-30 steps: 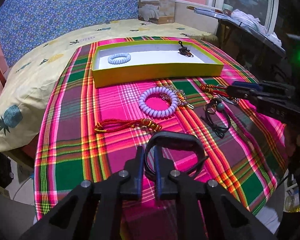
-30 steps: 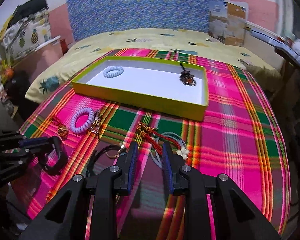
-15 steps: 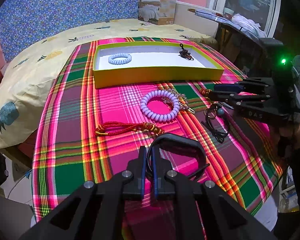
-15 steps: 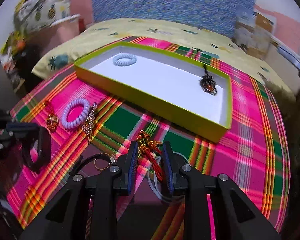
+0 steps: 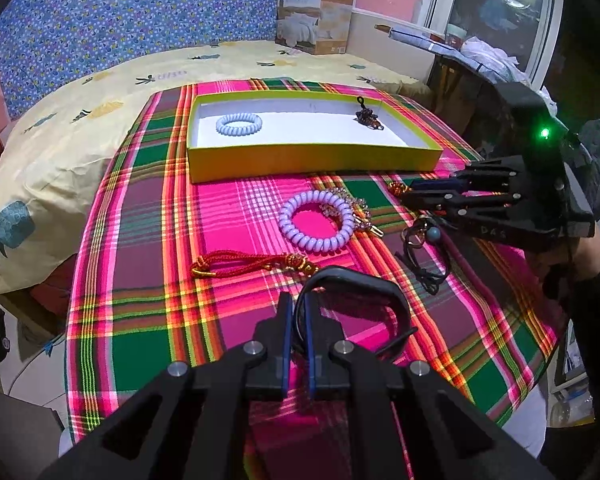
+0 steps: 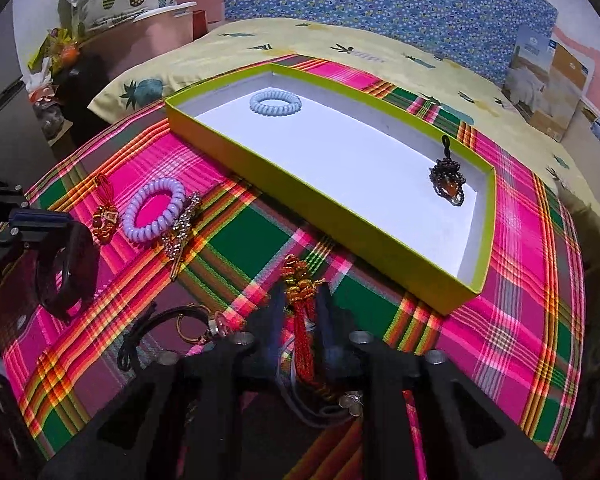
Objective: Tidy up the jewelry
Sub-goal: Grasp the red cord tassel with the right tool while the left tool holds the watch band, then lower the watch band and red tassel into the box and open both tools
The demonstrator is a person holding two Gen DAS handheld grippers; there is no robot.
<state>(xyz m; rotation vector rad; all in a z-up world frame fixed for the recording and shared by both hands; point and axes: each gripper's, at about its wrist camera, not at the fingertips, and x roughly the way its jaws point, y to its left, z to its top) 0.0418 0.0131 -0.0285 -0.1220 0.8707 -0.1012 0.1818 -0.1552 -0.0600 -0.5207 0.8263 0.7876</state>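
Jewelry lying scattered on the plaid cloth over the table (image 5: 148,320), near side of the yellow-green tray (image 5: 312,164). Tray already holding a pale blue coil hair tie (image 6: 275,102) at its far left and a dark beaded charm (image 6: 447,180) at right. Left gripper (image 5: 296,320) pinching the black bangle (image 5: 360,296), jaws pressed close on its band. Right gripper (image 6: 300,308) closing around the red knotted tassel (image 6: 300,292); firm contact cannot be told, a gap showing on either side. Lilac coil bracelet (image 5: 318,222), rhinestone clip (image 6: 180,232), second red tassel (image 5: 252,264) and black cord with ring (image 6: 172,328) waiting. Step in hand: picking up. Next, probably lifting both pieces clear and carrying them over the tray wall.
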